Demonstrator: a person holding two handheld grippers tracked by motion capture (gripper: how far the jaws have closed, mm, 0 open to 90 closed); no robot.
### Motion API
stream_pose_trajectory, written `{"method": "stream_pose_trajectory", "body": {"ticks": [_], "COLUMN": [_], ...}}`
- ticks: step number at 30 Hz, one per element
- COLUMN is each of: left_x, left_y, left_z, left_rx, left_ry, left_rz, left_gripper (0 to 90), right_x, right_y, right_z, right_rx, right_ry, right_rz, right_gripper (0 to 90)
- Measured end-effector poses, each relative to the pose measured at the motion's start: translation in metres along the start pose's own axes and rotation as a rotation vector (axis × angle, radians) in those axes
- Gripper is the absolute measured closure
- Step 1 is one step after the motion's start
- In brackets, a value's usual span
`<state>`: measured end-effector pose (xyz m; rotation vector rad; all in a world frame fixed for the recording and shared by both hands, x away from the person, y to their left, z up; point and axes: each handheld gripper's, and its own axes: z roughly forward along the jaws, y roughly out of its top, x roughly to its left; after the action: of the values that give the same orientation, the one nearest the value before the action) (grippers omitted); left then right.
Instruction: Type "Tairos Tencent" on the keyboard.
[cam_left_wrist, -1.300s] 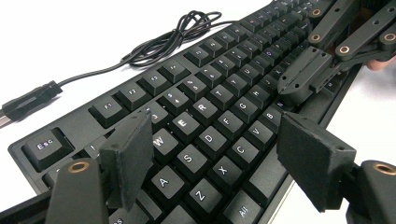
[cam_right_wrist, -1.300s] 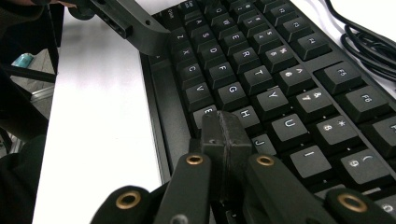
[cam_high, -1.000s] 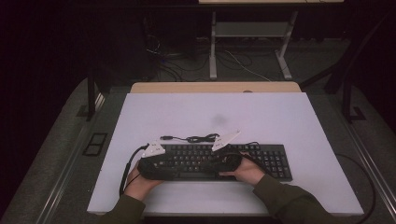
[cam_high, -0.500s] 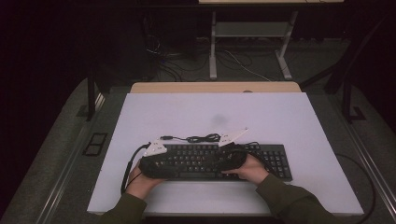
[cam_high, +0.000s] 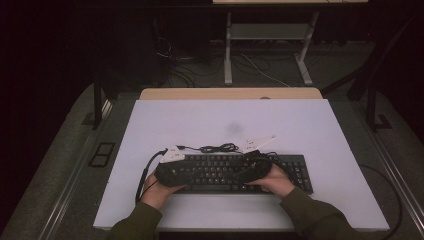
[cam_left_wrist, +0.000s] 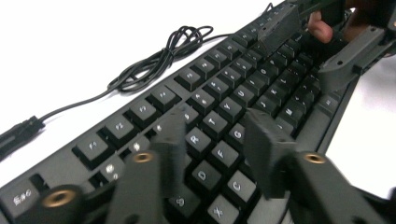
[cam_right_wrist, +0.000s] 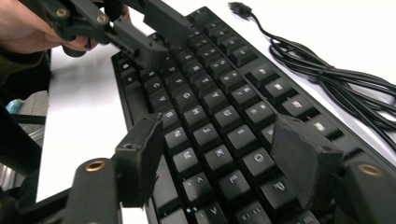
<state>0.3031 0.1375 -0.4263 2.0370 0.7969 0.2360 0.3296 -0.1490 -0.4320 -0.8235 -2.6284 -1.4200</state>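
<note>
Two grippers hover over the black keyboard (cam_high: 235, 172), which lies flat at the near middle of the white table (cam_high: 300, 125), its cable (cam_high: 212, 148) coiled just behind. The left gripper (cam_left_wrist: 215, 140) has just been narrowing its jaws above the letter keys, nothing clamped. The right gripper (cam_right_wrist: 224, 154) has just been spreading its jaws, also empty. Judgement: key-pressing is in hand, the right freshly released. Against the earlier frames, the keyboard sits unmoved; the right hand has edged slightly sideways.

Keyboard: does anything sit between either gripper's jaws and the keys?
Nothing visible does. The left gripper and right gripper both hang directly over the keyboard, jaws apart with bare keys between them. Its coiled cable lies behind the keyboard, clear of both.
</note>
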Motion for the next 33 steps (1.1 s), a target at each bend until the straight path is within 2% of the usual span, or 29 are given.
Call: {"method": "stream_pose_trajectory", "body": {"ticks": [6, 11, 18, 24, 33], "left_x": [0.003, 0.004, 0.003, 0.004, 0.004], "left_y": [0.006, 0.009, 0.01, 0.01, 0.009], "left_z": [0.009, 0.02, 0.031, 0.033, 0.034], "left_rx": [0.003, 0.025, 0.057, 0.078, 0.089], "left_ry": [-0.022, -0.042, -0.05, -0.057, -0.056], "left_rz": [0.003, 0.011, 0.033, 0.045, 0.041], "left_gripper": [80.4, 87.6, 88.2, 88.2, 88.2], "right_x": [-0.002, -0.004, -0.003, -0.004, -0.004], "right_y": [-0.004, -0.007, -0.009, -0.012, -0.012], "right_z": [-0.006, -0.009, -0.013, -0.016, -0.018], "right_rx": [-0.01, -0.017, -0.018, -0.026, -0.038], "right_ry": [-0.027, -0.053, -0.077, -0.092, -0.104], "right_rz": [0.019, 0.03, 0.032, 0.04, 0.037], "right_gripper": [29.7, 27.6, 25.1, 23.8, 22.1]}}
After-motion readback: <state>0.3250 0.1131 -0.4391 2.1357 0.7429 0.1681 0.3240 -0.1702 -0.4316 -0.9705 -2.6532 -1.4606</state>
